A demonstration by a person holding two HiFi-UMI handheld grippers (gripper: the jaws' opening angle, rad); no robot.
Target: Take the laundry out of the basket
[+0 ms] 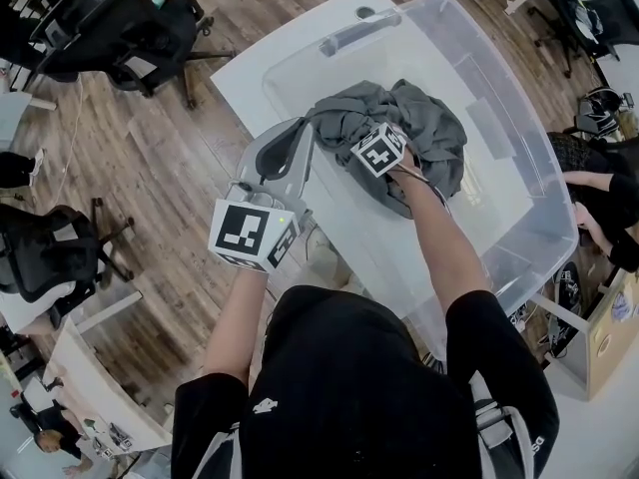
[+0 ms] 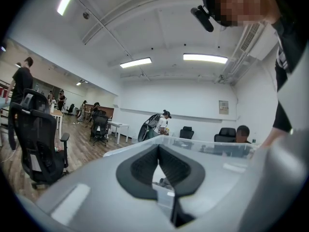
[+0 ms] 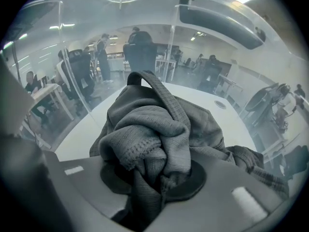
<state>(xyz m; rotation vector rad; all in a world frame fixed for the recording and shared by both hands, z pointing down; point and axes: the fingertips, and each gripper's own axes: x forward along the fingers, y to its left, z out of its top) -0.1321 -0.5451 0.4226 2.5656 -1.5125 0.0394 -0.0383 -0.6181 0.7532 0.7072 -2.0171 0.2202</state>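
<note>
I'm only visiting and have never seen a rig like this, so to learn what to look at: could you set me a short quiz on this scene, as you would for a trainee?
1. True or false: the right gripper is shut on the grey garment.
2. What is between the jaws of the left gripper? A: the garment. B: nothing. C: a bottle.
3. Fill in the blank: the clear bin stands on a white ____.

Key: 1 true; 2 B; 3 table.
</note>
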